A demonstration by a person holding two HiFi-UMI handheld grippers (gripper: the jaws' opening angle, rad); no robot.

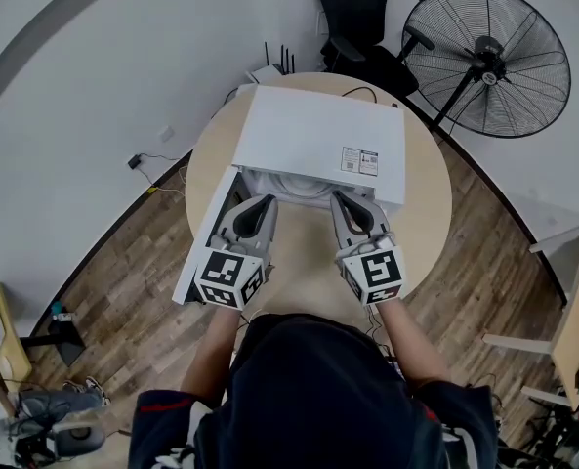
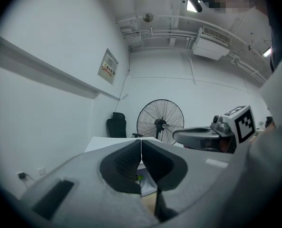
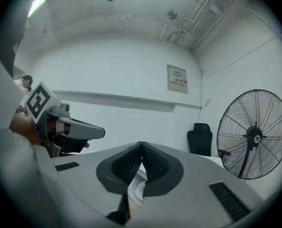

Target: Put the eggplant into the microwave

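Holding grey left gripper (image 1: 266,201) and right gripper (image 1: 341,197) clenched, empty, at six o'clock of open white boxy microwave (image 1: 318,140). Glimpsing what is probably the eggplant (image 2: 140,178), a green scrap inside. Next: nudge white door (image 1: 199,252), seven o'clock, shut.

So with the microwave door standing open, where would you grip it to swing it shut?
Take the microwave door at its free edge, the end nearest the person, from its left outer face. It hinges at the front left corner of the microwave, so that edge likely gives most leverage. The left gripper is beside it, shut, so a push may do.
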